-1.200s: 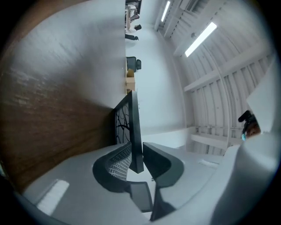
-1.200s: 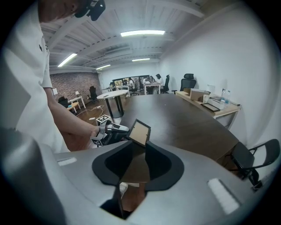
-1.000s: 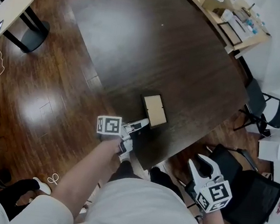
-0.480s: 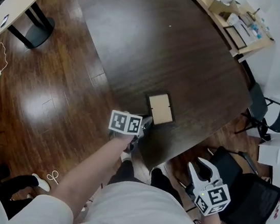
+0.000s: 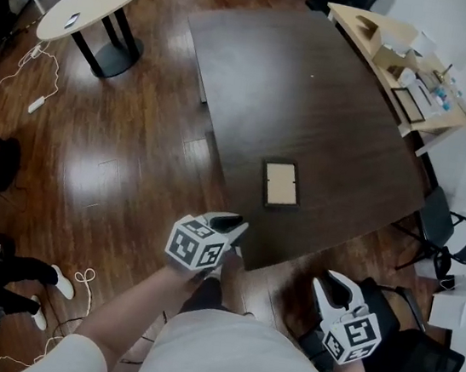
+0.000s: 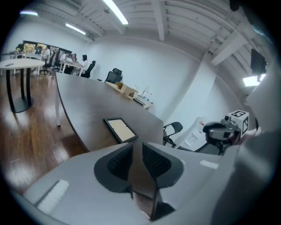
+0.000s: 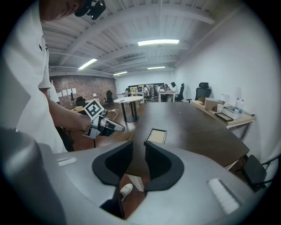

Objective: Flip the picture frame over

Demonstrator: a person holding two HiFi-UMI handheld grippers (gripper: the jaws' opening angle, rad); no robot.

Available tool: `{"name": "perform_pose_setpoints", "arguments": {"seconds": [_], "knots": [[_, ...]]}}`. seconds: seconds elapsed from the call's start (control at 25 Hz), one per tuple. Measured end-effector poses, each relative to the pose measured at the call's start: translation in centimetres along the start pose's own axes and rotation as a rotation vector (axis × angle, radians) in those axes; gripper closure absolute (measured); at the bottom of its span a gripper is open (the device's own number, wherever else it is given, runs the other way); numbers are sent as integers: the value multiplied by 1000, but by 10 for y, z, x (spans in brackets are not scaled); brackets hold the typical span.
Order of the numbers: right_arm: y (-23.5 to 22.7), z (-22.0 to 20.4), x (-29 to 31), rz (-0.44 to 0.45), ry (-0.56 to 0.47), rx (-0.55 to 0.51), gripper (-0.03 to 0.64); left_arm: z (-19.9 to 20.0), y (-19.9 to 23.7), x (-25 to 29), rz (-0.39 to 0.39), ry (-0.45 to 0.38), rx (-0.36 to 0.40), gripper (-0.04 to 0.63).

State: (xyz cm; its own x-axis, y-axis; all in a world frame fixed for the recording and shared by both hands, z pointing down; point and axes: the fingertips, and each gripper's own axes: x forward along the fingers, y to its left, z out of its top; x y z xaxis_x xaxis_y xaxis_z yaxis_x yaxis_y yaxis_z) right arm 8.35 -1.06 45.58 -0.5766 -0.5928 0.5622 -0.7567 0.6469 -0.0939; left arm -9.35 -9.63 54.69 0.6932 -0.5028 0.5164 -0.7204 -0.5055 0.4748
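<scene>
Beyond the left tongs (image 5: 232, 221) and right tongs (image 5: 333, 281) — both pressed nearly together, empty — lies the picture frame (image 5: 281, 184), untouched.

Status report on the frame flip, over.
Left gripper and right gripper: fingers nearly together, both empty, clear of the frame. Picture frame flat on the dark table, light side up. Nothing in the way.

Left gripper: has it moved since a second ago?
Yes. In the head view the left gripper has drawn back from the picture frame's near corner to the table's near edge, apart from the frame.
</scene>
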Motion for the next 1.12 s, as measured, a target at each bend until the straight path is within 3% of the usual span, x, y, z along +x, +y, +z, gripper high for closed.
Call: {"name": "perform_pose_setpoints", "arguments": {"seconds": [0.2, 0.32, 0.48, 0.64, 1.12], "knots": [[12, -28, -41, 100, -57, -55, 525, -39, -78, -70, 58, -121, 3, 528], [27, -53, -61, 164, -69, -61, 524, -68, -128, -109, 77, -201, -46, 532], [49, -74, -85, 221, -62, -72, 525, -108, -174, -149, 124, -222, -91, 535], [64, -80, -106, 225, -87, -81, 525, -131, -188, -176, 167, -209, -58, 538], [124, -72, -114, 162, -113, -102, 527, -142, -195, -239, 128, -246, 66, 540]]}}
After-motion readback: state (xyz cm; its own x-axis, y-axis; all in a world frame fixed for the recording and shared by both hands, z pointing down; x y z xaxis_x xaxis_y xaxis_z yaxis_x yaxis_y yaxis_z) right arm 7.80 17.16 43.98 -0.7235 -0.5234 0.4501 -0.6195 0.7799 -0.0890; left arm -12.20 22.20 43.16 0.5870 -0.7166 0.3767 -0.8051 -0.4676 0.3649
